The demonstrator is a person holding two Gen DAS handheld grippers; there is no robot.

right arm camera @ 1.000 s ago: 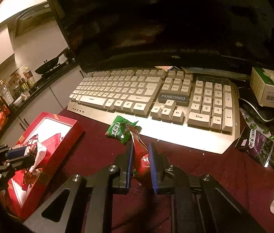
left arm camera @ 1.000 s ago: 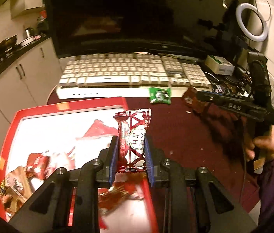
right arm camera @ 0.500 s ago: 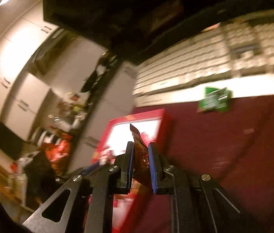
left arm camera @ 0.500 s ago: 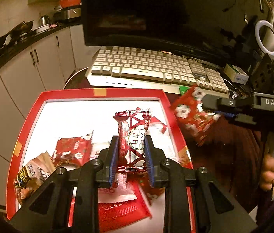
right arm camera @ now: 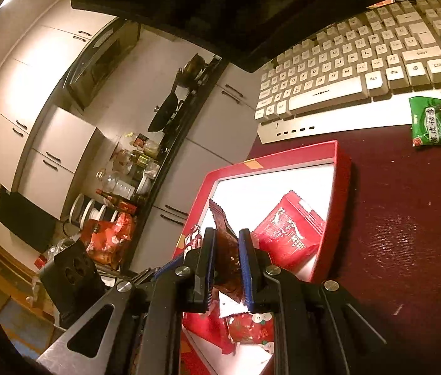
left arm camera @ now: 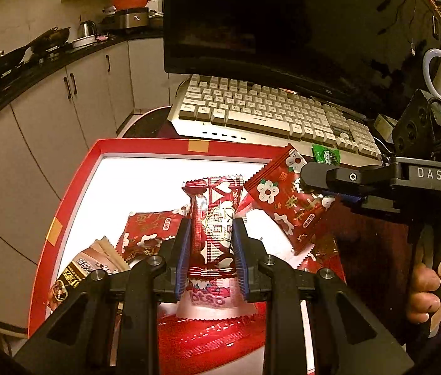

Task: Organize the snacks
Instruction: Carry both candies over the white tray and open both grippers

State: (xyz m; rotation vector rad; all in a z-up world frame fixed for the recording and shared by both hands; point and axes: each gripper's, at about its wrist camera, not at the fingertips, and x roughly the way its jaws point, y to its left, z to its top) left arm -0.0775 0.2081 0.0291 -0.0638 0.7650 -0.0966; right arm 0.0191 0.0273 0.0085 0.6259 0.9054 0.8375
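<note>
Both pairs of tongs have swung leftward from the maroon table near the keyboard to hang over the shallow red cardboard tray with a white floor (left arm camera: 73, 193), each carrying its snack along. At the tray's left end lies a brown packet with white characters (left arm camera: 86, 265), and beside it a flat red packet with white flowers and gold characters (left arm camera: 148, 231). Next, the left tongs (left arm camera: 211, 250) are clenched on an upright red-and-white wrapper with heart shapes and a white badge of characters (left arm camera: 212, 218), held over the middle of the tray; under it shows a pink-and-white wrapper whose print reads "otso" (left arm camera: 208, 300), lying on a glossy red packet. Right of that, the right tongs (left arm camera: 326, 197), a black tool lettered "DAS", grip a red sachet printed with white flowers and gold characters (left arm camera: 286, 200), tilted above the tray's right rim, with a person's hand (left arm camera: 433, 284) on the handle. From the right wrist camera this sachet shows edge-on as a dark brown strip squeezed between the blue pads (right arm camera: 244, 256), and a larger red packet with white lettering (right arm camera: 289, 234) rests on the tray floor. Behind, a white-keyed keyboard (left arm camera: 270, 109) with a "PANGYINGO" plate sits under a dark monitor (left arm camera: 283, 22). One green candy wrapper with white characters (right arm camera: 436, 122) lies on the table just in front of the keyboard, outside the tray.
</note>
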